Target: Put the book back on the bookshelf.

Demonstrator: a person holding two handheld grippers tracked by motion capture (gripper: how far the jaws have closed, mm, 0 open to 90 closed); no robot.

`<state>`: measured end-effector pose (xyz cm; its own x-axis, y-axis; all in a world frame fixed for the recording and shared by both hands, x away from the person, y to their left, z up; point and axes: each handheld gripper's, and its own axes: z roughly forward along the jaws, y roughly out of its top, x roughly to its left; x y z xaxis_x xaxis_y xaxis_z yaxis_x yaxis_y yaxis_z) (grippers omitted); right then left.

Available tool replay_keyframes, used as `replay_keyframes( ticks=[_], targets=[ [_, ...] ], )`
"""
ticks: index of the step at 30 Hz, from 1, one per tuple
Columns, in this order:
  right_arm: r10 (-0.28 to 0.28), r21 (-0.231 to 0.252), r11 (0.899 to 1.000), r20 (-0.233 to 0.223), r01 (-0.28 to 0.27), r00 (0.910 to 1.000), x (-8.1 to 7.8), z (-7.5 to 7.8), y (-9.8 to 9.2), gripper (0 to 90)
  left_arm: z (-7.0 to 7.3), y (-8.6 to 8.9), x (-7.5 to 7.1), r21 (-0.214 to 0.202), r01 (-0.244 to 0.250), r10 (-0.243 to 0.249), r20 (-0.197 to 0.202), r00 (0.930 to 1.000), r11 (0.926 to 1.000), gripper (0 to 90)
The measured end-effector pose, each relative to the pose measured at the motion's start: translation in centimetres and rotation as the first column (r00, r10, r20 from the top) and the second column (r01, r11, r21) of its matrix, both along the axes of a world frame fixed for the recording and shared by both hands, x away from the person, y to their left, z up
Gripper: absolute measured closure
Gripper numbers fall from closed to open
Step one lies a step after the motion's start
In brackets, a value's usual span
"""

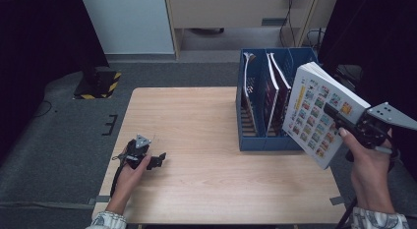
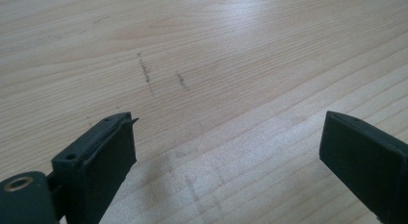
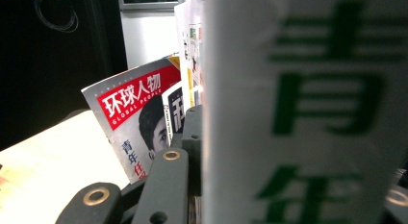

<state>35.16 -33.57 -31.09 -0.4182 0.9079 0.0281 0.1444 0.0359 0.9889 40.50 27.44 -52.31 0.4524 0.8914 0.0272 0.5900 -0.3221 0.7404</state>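
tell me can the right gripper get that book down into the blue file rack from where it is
Probably yes: the right gripper holds the book tilted in the air beside the rack, whose rightmost slot looks open, with nothing between them.

Black claws (image 1: 156, 160) with grey three-cornered plates (screw-holed); patterned white sleeve (image 1: 109, 221) cuffs.
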Motion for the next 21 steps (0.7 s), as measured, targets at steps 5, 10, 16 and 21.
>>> replay_keyframes(
  ticks=[5,10,16,21],
  targets=[
    [-0.015,0.003,1.000,0.005,0.015,0.9999,0.0,0.2,-0.2,73.8,0.0,0.0,0.0,0.002,0.001,-0.001,0.001,1.0000,1.0000,5.2],
    [-0.038,-0.008,0.999,0.000,0.038,0.9993,0.5,0.5,-0.3,73.8,0.0,0.0,0.0,0.001,0.001,-0.001,0.002,1.0000,1.0000,5.2],
    [-0.080,-0.025,0.997,-0.006,0.079,0.9968,1.7,0.6,-0.1,73.8,0.1,0.0,-0.1,0.004,0.002,-0.002,0.006,1.0000,1.0000,5.2],
    [-0.106,-0.024,0.994,-0.017,0.106,0.9942,2.6,0.5,-0.1,73.8,0.1,0.0,-0.1,0.003,0.003,-0.003,0.007,1.0000,1.0000,5.2]
  ],
)
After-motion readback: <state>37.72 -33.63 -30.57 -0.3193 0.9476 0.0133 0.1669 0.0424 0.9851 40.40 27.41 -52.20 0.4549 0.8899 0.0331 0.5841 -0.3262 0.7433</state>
